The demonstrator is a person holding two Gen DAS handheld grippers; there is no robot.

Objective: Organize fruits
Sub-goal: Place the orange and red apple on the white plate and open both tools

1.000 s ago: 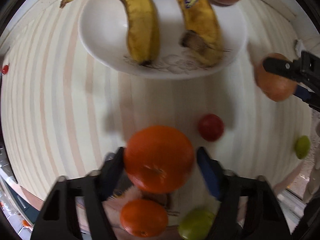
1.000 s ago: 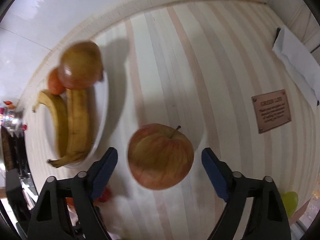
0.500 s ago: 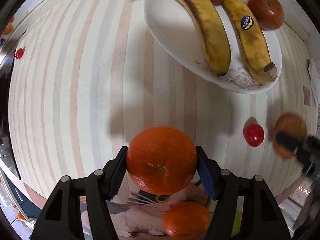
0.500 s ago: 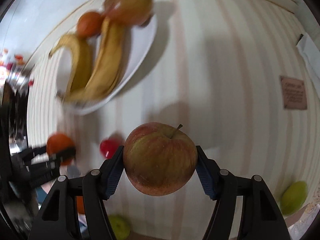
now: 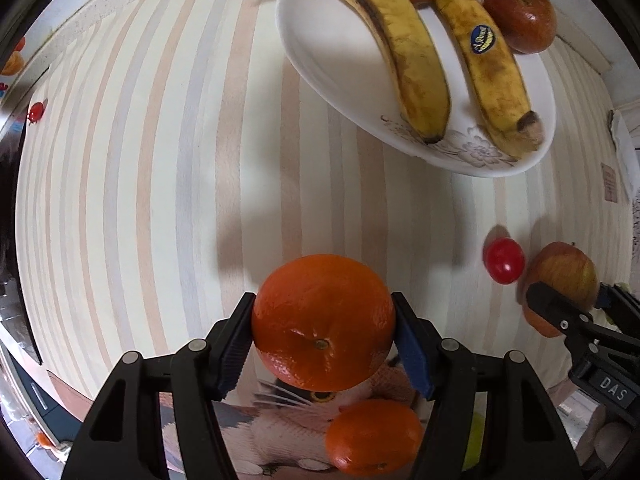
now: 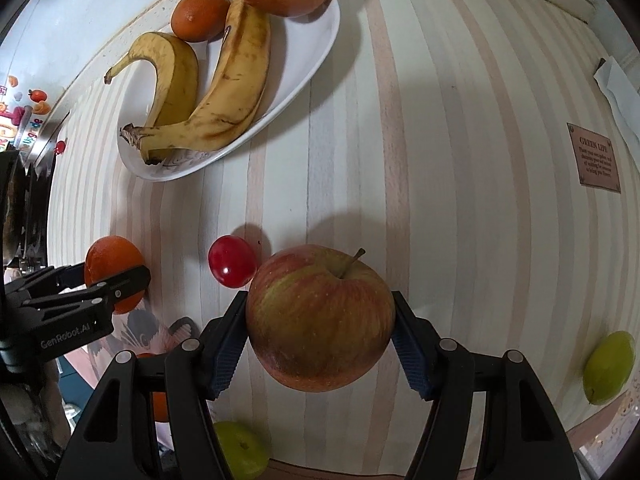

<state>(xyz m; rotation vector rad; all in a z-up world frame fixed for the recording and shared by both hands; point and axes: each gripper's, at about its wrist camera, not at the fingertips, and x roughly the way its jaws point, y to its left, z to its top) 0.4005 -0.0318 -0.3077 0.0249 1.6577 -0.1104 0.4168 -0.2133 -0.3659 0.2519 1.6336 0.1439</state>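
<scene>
- Both grippers have swung across the striped table since the earlier frames; the plate now sits upper right in the left view, and the right jaws have clamped their fruit.
- Plate holds two bananas, a dark apple and an orange.
- Right gripper grips an apple above the table.
- Left gripper grips an orange, poised over a cat-print mat.
- Step in hand, I judge: carrying fruit to be sorted; next comes lowering each piece onto open space, then easing the jaws apart.
</scene>
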